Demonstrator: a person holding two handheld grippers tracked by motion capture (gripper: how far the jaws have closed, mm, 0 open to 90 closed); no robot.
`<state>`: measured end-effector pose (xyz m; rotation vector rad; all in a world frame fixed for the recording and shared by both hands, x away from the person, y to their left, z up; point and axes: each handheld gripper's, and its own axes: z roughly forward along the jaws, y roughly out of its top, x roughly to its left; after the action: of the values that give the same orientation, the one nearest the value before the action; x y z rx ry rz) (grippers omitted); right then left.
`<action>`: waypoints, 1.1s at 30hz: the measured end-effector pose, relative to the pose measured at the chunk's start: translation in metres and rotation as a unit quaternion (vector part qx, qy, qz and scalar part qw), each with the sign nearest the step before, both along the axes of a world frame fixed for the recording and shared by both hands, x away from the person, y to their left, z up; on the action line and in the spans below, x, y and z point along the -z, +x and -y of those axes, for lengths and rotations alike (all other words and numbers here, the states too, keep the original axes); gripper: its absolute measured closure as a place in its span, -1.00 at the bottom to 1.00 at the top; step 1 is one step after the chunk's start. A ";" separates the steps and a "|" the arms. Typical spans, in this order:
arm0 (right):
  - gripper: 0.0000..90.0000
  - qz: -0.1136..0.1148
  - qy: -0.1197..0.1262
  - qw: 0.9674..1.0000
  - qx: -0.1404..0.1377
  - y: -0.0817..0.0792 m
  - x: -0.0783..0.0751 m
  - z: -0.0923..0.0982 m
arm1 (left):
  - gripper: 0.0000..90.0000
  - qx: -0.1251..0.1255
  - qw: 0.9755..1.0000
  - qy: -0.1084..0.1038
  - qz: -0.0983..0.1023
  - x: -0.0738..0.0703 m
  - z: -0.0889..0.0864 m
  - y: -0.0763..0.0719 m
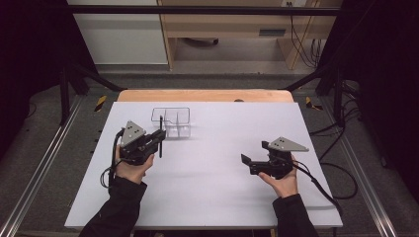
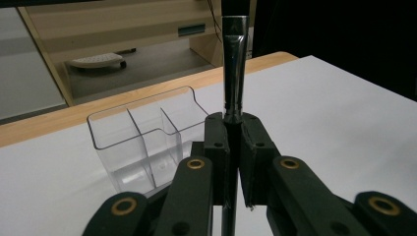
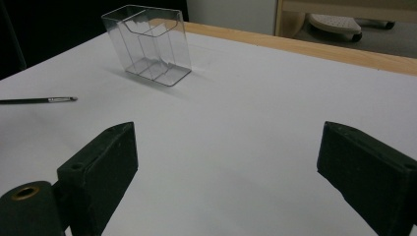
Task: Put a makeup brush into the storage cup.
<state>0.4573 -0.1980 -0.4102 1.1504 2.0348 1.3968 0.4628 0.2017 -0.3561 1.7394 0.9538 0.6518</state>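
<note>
I have the left tongs [image 1: 159, 138] clamped tight on a thin black brush [image 2: 234, 73], which stands upright between the pads with its metal ferrule just above them. In the high view the brush rises at about one o'clock from my left hand, right beside the clear organizer [image 1: 172, 122] that sits on the white counter [image 1: 222, 197] at roughly eleven o'clock from the middle. The right tongs [image 1: 253, 163] hang wide and hold nothing, at about four o'clock on the counter, well apart from the organizer.

I judge the brush to be very light and stiff, with a smooth, narrow handle that could pivot or slip in a loose grip. Holding it on the handle just below the ferrule looks sound; the bristles should be left alone.

The organizer [image 2: 142, 142] has thin transparent walls and several compartments. It looks light enough to tip or slide if the brush knocks a wall, so I would lower it straight into a compartment.
</note>
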 end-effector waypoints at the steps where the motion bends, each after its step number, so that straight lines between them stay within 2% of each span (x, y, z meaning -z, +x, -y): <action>1: -0.81 -0.001 0.001 1.000 0.003 0.000 0.001 0.002 | 0.84 0.000 1.000 0.001 0.001 -0.001 -0.001 0.000; 6: -0.81 -0.005 0.000 1.000 0.015 0.000 0.003 0.010 | 0.84 0.003 1.000 0.003 0.004 -0.006 -0.002 0.005; 18: -0.84 -0.011 -0.015 1.000 0.025 0.001 0.005 0.014 | 0.84 -0.001 1.000 0.007 0.011 -0.022 -0.007 0.026; 33: -0.88 -0.012 -0.022 0.999 0.032 0.001 0.004 0.017 | 0.84 -0.009 1.000 0.003 0.014 -0.025 -0.004 0.049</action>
<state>0.4581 -0.2148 -0.4143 1.2070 2.0165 1.3073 0.5117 0.2052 -0.3306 1.7242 0.9498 0.6903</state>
